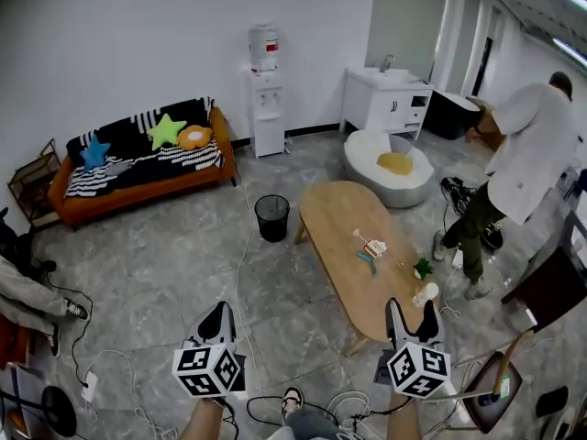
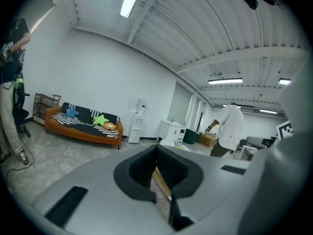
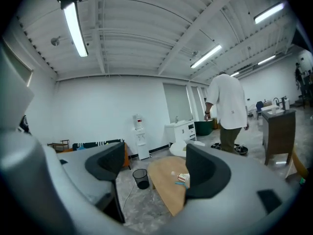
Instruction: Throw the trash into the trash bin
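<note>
**Trash on table, grippers not there yet**

Left gripper (image 1: pixel 218 314) jaws pressed together, thin tan strip at the seam. Right gripper (image 1: pixel 410 317) wide apart, empty. Trash (image 1: pixel 373 247) sits on oval table (image 1: pixel 330 211), with the mesh bin (image 1: pixel 272 217) beside it. Likely risks: scraps slipping mid-carry, floor cable (image 1: pixel 240 273) tripping feet.

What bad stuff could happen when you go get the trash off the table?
Cables trail along the ground near the trash bin, so feet might catch on them. A person stands close to the wooden table and could step into the way. The bin stands apart from the table, so a tossed piece might miss it.
</note>
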Tool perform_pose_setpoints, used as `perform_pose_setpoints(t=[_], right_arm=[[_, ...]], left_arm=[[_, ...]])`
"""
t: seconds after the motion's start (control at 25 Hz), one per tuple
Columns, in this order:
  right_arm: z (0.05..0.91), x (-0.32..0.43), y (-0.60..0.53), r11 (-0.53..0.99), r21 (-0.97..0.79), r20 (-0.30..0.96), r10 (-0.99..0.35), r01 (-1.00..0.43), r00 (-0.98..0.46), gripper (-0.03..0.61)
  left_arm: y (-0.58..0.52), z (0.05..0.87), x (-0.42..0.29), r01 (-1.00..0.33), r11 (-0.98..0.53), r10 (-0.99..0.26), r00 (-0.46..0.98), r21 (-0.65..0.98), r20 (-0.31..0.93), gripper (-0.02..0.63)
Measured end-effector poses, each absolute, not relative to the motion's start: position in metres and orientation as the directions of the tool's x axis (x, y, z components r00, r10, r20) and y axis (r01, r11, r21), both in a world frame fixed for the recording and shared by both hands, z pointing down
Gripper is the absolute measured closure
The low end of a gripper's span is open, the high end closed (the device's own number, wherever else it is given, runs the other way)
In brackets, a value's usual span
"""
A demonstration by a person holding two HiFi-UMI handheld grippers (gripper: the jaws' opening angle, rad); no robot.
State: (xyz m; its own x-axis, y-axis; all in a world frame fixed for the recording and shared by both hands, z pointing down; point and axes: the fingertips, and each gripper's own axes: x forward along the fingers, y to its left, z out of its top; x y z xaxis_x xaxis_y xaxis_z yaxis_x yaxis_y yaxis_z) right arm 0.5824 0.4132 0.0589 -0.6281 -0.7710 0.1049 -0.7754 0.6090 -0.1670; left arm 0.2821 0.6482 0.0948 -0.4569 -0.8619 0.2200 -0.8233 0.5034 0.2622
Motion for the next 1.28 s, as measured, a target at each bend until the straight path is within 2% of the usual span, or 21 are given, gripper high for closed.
perform_pose_setpoints(t=[0.4, 0.96, 1.28], right_arm=[[0.071, 0.541, 0.282, 0.551, -0.221, 0.118, -0.804, -0.805, -0.583, 0.183], [0.09, 0.522, 0.222, 0.486, -0.199, 0.181, -0.835, -0.851, -0.519, 0.183], [0.094, 0.46, 0.163, 0.432, -0.194, 0.182, -0.867, -0.881, -0.465, 0.178]], left_arm=[[0.514, 0.09, 0.232, -0.86, 0.462, -0.878, -0.408, 0.219, 0.25, 0.621], [0.412, 0.095, 0.181, -0.897, 0.379, -0.914, -0.325, 0.228, 0.241, 0.621], [0.318, 0.099, 0.106, -0.915, 0.307, -0.942, -0.254, 0.26, 0.221, 0.621]])
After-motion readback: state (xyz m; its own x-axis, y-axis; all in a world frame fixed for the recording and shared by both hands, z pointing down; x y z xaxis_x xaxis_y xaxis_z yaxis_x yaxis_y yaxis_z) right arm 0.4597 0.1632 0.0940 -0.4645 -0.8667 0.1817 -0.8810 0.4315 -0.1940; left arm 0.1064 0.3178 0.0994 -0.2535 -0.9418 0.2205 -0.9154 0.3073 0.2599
